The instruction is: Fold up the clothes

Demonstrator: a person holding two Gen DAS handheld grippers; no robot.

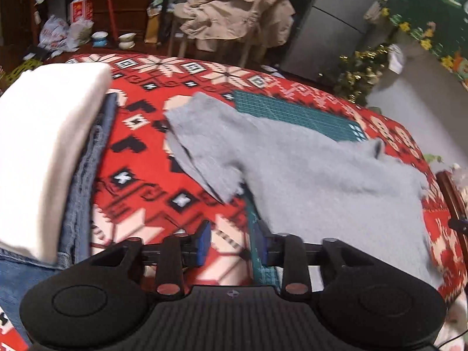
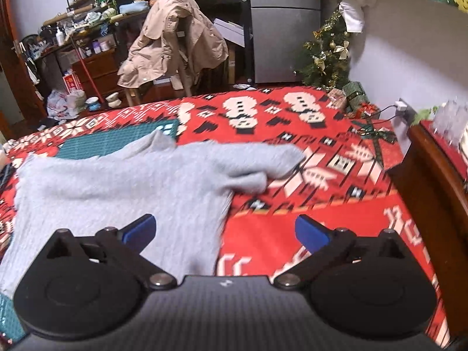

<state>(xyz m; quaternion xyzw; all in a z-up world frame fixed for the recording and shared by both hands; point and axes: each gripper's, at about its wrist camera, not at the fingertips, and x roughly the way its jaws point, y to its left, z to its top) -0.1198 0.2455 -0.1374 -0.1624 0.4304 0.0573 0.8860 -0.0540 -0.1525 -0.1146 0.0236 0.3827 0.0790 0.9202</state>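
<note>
A grey knitted sweater (image 1: 307,172) lies spread on the red patterned bedcover (image 1: 152,152), its sleeves out to either side. In the right wrist view the same sweater (image 2: 122,187) fills the left half, one sleeve (image 2: 263,161) reaching right. My left gripper (image 1: 235,242) hovers open over the sweater's near left edge with nothing between its blue pads. My right gripper (image 2: 225,231) stands wide open above the sweater's right hem, with nothing gripped.
A folded white garment (image 1: 44,152) lies on folded blue jeans (image 1: 84,181) at the left. A green cutting mat (image 1: 295,114) lies under the sweater. Wooden furniture (image 2: 433,181) borders the bed on the right. A beige coat on a chair (image 2: 175,41) stands beyond the bed.
</note>
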